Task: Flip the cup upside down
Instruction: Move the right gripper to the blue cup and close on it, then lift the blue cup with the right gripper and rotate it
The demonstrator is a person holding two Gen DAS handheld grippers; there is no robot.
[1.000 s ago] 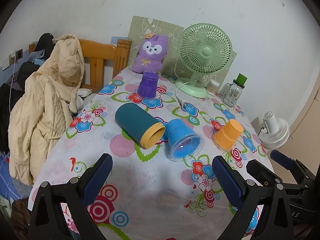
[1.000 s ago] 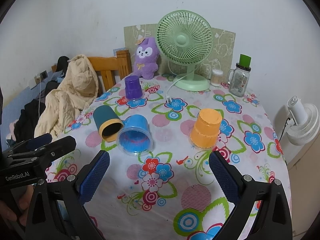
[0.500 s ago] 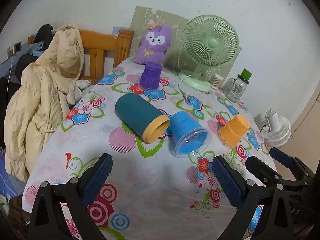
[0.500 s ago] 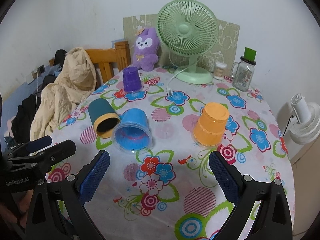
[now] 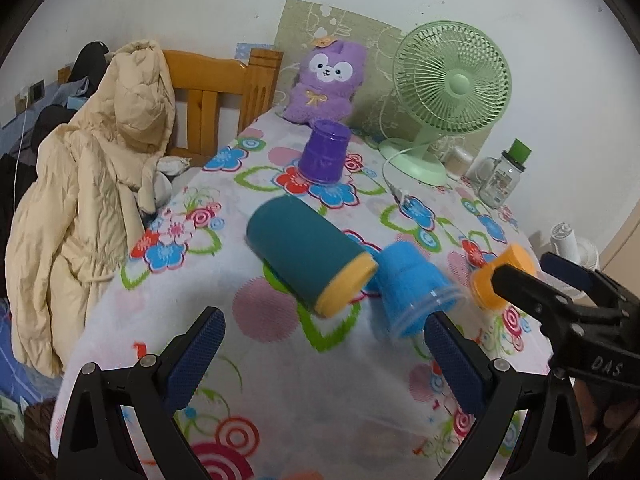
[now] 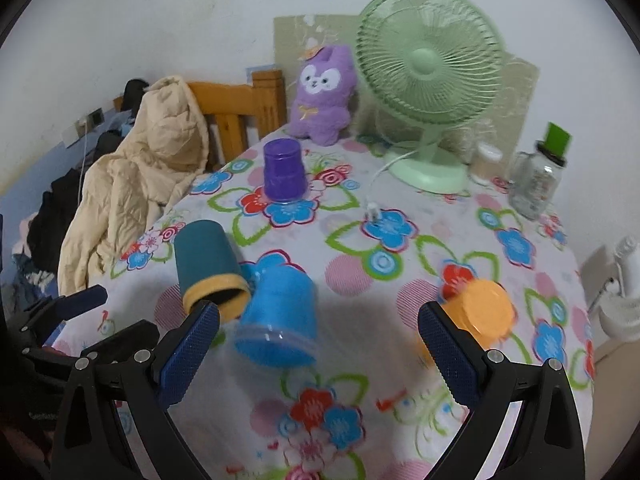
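Note:
A teal cup with a yellow rim [image 5: 308, 254] [image 6: 210, 264] lies on its side on the flowered tablecloth. A blue cup [image 5: 414, 288] [image 6: 280, 316] lies on its side next to it, touching its rim. An orange cup [image 5: 504, 276] [image 6: 480, 312] and a purple cup [image 5: 324, 152] [image 6: 283, 176] stand upside down. My left gripper [image 5: 324, 356] is open and empty, just short of the teal and blue cups. My right gripper [image 6: 320, 344] is open and empty, with the blue cup between its fingers' line.
A green desk fan [image 5: 448, 92] [image 6: 428, 80], its cable and plug [image 6: 374, 210], a purple plush toy [image 5: 326, 80], a glass jar with a green lid [image 5: 504, 176] stand at the table's back. A wooden chair with a beige coat [image 5: 96, 184] stands left. A small white fan [image 6: 624, 300] stands right.
Both grippers have moved forward and lower toward the lying cups, which now look larger. The cups have not moved. Both grippers stay open.

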